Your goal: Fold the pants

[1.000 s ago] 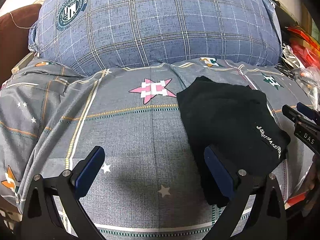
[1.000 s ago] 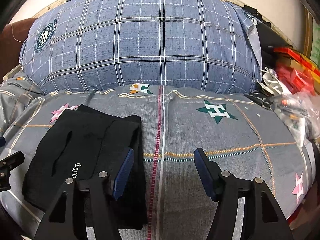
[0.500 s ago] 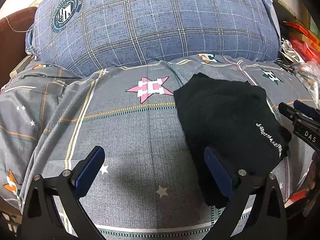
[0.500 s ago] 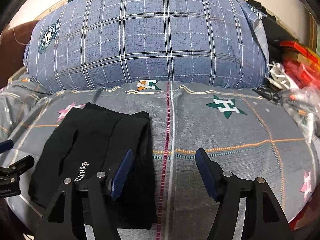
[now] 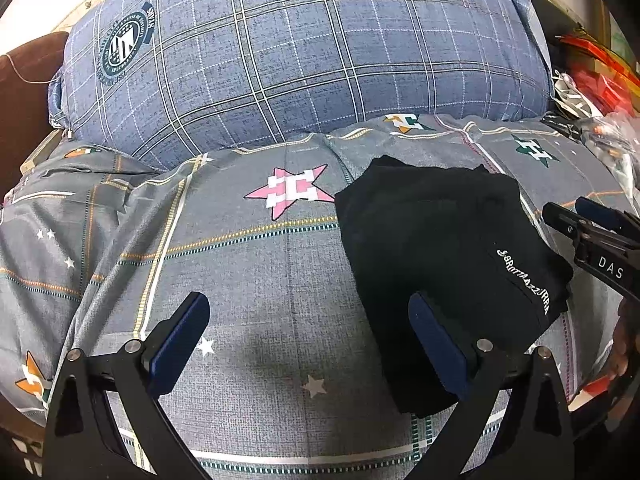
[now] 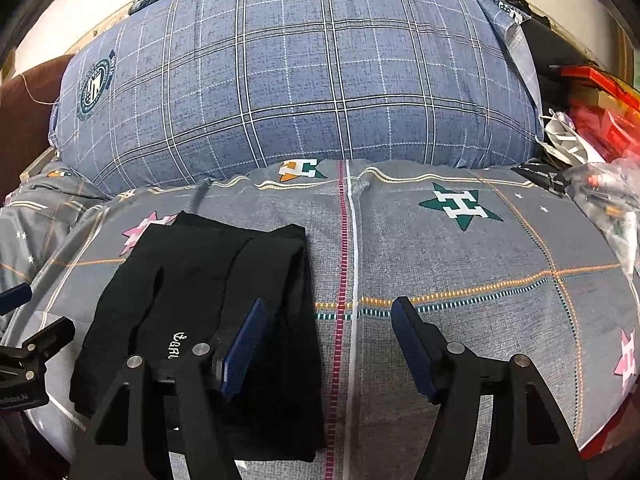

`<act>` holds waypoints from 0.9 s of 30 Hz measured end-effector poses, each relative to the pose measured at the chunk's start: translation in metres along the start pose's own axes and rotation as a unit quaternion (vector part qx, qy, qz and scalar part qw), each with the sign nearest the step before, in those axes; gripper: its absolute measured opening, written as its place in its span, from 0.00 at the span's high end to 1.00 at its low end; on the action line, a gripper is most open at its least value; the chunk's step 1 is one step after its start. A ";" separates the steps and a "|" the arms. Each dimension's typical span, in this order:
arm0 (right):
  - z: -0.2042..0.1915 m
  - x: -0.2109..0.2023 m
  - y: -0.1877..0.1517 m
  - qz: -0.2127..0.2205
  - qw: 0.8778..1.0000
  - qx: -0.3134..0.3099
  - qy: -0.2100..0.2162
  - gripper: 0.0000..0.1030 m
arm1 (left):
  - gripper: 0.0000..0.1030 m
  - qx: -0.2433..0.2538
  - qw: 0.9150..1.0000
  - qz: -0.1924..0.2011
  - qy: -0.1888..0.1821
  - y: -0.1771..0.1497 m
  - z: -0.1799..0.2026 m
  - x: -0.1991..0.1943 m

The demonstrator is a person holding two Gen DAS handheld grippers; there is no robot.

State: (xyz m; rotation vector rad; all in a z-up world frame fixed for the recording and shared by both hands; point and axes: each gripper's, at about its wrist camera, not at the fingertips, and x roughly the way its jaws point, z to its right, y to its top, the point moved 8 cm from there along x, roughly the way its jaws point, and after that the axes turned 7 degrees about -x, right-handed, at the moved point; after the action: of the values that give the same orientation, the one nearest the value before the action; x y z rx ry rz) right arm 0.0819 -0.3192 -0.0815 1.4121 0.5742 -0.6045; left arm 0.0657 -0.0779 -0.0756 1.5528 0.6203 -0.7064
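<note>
The black pants (image 5: 440, 248) lie folded into a compact stack on the grey star-patterned bedsheet (image 5: 248, 280), with white lettering on one edge. They also show in the right wrist view (image 6: 208, 300). My left gripper (image 5: 308, 344) is open and empty, held above the sheet with its right finger over the pants' near-left edge. My right gripper (image 6: 326, 344) is open and empty, with its left finger over the pants' right side. Neither gripper holds the cloth. The right gripper also shows at the right edge of the left wrist view (image 5: 592, 236).
A large blue plaid pillow (image 6: 296, 80) lies across the back of the bed. Cluttered red packages and plastic bags (image 6: 600, 128) sit at the right edge. A brown cushion (image 5: 24, 80) is at the far left. The bed's front edge is just below the grippers.
Both grippers have drawn back and risen slightly from the pants, staying open. The folded pants have not moved.
</note>
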 end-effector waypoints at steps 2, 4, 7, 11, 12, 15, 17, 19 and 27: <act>-0.001 0.000 0.000 -0.001 1.000 -0.003 -0.001 0.34 | 0.02 0.000 1.000 -0.003 0.000 -0.001 0.001 0.001; -0.001 0.000 0.000 -0.002 1.000 -0.003 0.000 0.34 | 0.02 0.000 1.000 -0.005 -0.001 -0.001 0.001 0.001; -0.002 0.000 0.000 -0.002 1.000 -0.005 -0.003 0.34 | 0.02 0.000 1.000 -0.004 0.000 -0.002 0.001 0.001; -0.002 0.000 -0.001 -0.004 1.000 -0.010 -0.006 0.34 | 0.02 0.002 1.000 -0.007 0.002 -0.003 0.003 0.003; -0.002 0.000 -0.001 -0.003 1.000 -0.010 -0.007 0.34 | 0.02 0.003 1.000 -0.007 0.002 -0.004 0.003 0.002; -0.001 -0.001 -0.001 -0.002 1.000 -0.008 -0.006 0.34 | 0.02 0.007 1.000 -0.005 0.001 -0.002 0.005 0.001; 0.000 -0.001 0.000 -0.001 1.000 -0.005 -0.005 0.34 | 0.02 0.007 1.000 -0.002 -0.002 0.001 0.004 0.000; -0.001 -0.001 0.000 -0.001 1.000 -0.005 0.000 0.34 | 0.02 -0.001 1.000 -0.011 -0.013 0.003 0.002 0.004; -0.014 0.008 -0.004 -0.018 0.998 -0.004 0.059 0.31 | 0.02 -0.063 0.994 -0.054 -0.074 0.003 -0.014 0.027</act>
State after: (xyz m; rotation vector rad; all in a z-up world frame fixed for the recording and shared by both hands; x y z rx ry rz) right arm 0.0847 -0.3063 -0.0903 1.4393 0.6959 -0.5503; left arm 0.0870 -0.0651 -0.0935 1.3447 0.6286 -0.8405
